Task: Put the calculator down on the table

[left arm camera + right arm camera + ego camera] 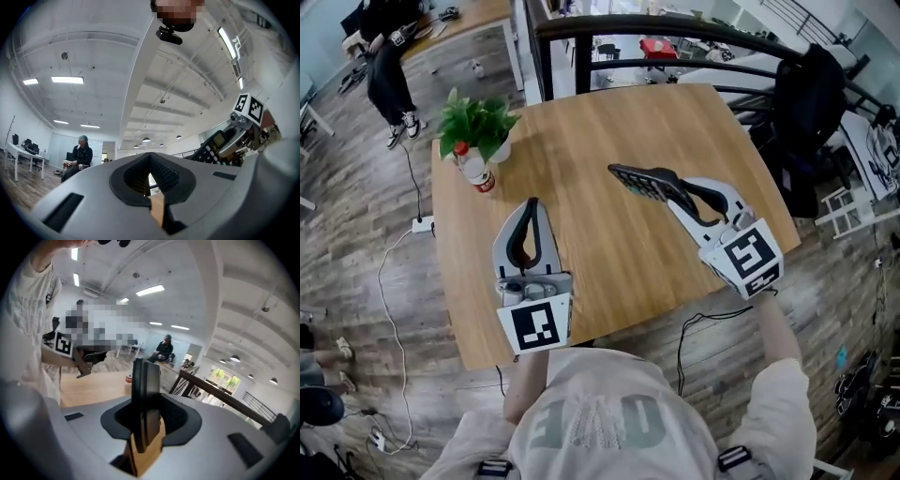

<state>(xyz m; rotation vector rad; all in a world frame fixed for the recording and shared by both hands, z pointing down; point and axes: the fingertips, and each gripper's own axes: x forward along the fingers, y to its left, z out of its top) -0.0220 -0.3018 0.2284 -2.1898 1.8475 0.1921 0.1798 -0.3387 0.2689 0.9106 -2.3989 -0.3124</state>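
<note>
The calculator (pixel 639 180) is dark with rows of keys, and it hangs above the middle of the wooden table (pixel 609 122). My right gripper (pixel 670 190) is shut on its near end. In the right gripper view the calculator (pixel 144 380) stands edge-on between the pads. Seen from the left gripper view, the calculator (pixel 212 146) shows its keys and screen at the right. My left gripper (pixel 532 203) lies low over the table's near left part, its fingertips together and nothing between them. Its pads (pixel 161 173) nearly meet in its own view.
A potted green plant (pixel 478 122) and a red-capped bottle (pixel 475 169) stand at the table's far left corner. A dark railing (pixel 675 28) runs behind the table. A chair draped in black (pixel 811 103) stands to the right. A person (pixel 79 157) sits far off.
</note>
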